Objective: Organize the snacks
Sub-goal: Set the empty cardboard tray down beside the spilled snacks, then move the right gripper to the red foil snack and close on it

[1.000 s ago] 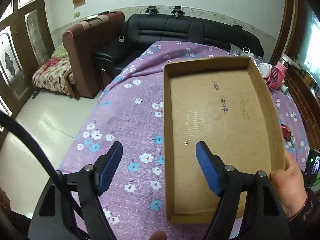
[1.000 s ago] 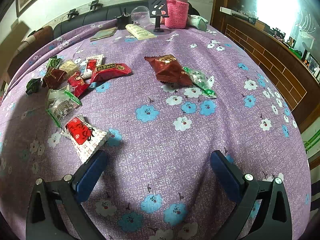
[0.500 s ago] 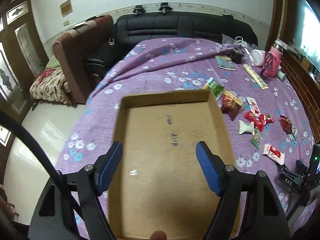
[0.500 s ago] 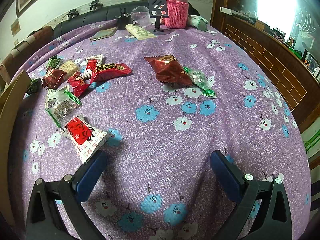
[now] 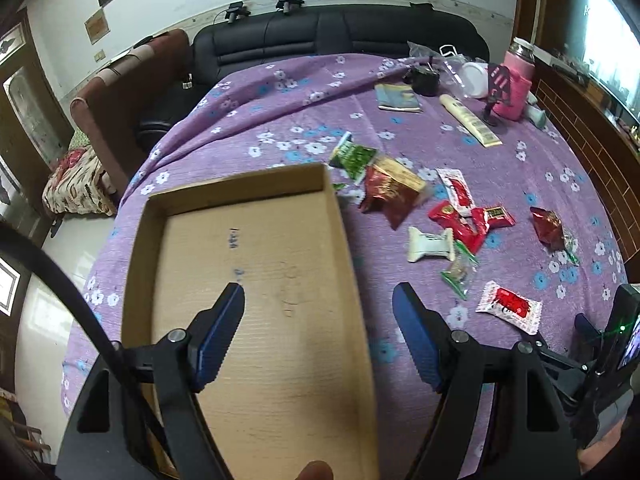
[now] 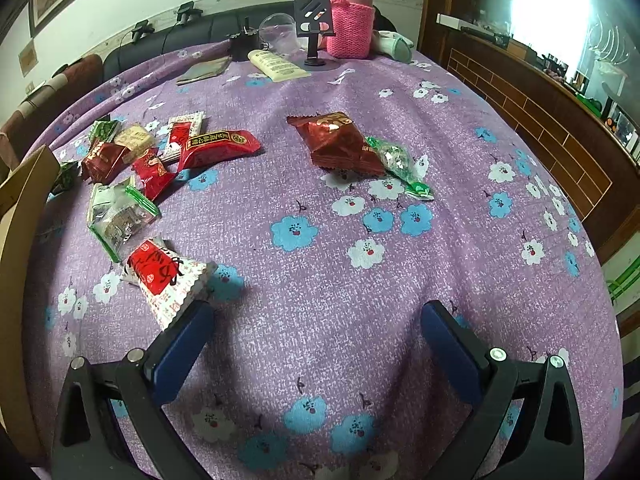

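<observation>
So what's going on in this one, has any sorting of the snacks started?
Not yet. A shallow cardboard tray sits on the purple flowered tablecloth with nothing in it. The left gripper hangs open over the tray's right wall. The right gripper is open too, low over the cloth, with a red and white snack packet just ahead of its left finger. The other wrapped snacks lie scattered beside the tray.

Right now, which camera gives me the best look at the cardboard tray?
The left wrist view: the cardboard tray fills it, whole floor visible and nothing in it. The right wrist view catches only a sliver of its wall at the left edge.
</observation>
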